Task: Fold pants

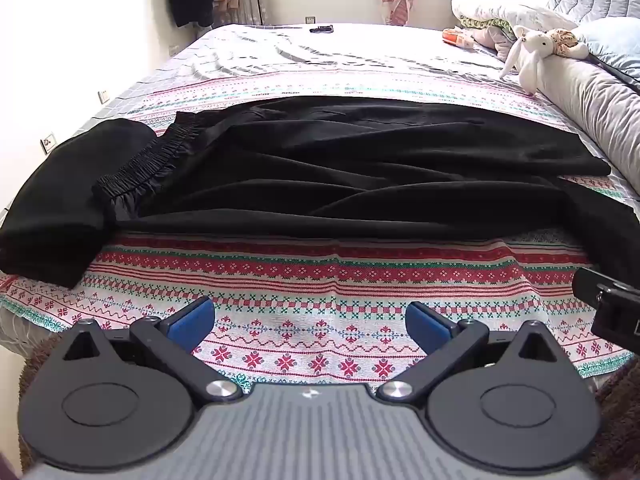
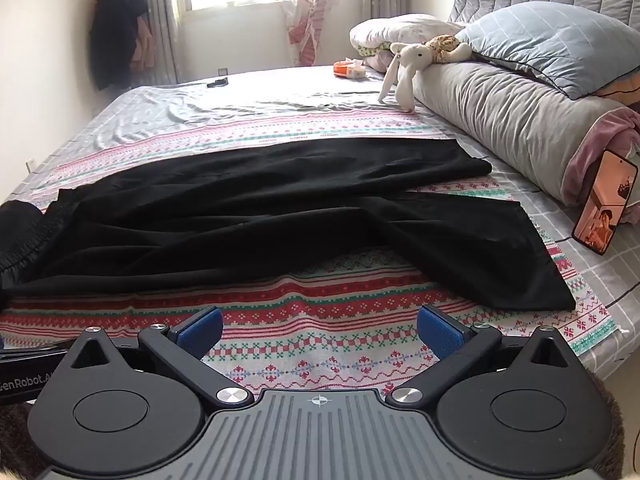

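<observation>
- While both grippers hover over the near edge of the bed, the pants (image 1: 360, 168) lie spread sideways across a patterned cloth (image 1: 304, 276), untouched by either tool.
- The pants are plain black and matte, with soft creases running along their length.
- Their gathered elastic waistband (image 1: 148, 164) sits at the left; the legs run off to the right.
- In the right wrist view the two legs part near the right end: the far leg (image 2: 400, 164) lies fairly straight, the near leg (image 2: 480, 256) angles toward the camera and ends in a straight hem.
- A second dark folded garment (image 1: 52, 204) lies at the left, touching the waistband end.
- The cloth under the pants is white with red, green and pink bands of cross-stitch motifs; beyond it is a grey checked sheet (image 1: 280, 52).
- The left gripper (image 1: 310, 322) is released, its blue pads spread wide with only cloth showing between them.
- The right gripper (image 2: 320, 330) is likewise spread wide and holds nothing.
- Writing: "GenRobot.A" can be read on a black part (image 2: 28, 376) at the left edge of the right wrist view; the rest is cut off.
- A phone (image 2: 604, 208) leans against a grey bolster (image 2: 500, 120) at the right, screen lit; no text on it is legible.
</observation>
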### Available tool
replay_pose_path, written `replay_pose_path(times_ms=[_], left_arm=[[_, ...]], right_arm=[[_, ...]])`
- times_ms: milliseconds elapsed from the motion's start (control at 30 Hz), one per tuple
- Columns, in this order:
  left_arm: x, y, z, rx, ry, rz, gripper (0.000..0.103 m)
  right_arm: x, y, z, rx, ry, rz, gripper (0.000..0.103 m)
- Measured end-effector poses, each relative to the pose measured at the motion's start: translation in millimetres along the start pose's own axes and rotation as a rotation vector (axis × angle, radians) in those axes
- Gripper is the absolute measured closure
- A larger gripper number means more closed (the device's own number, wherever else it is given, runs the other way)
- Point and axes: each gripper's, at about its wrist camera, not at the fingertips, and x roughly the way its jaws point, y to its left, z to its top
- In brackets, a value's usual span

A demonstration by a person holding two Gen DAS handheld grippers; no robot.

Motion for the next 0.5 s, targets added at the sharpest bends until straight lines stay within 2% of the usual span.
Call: replay_pose_path(times_ms=[500], left_arm=[[-0.1,0.0,0.0,-0.002,-0.003,-0.001,0.0]], right_arm=[[0.1,0.2,-2.1,-0.005,0.005,-0.004,0.0]])
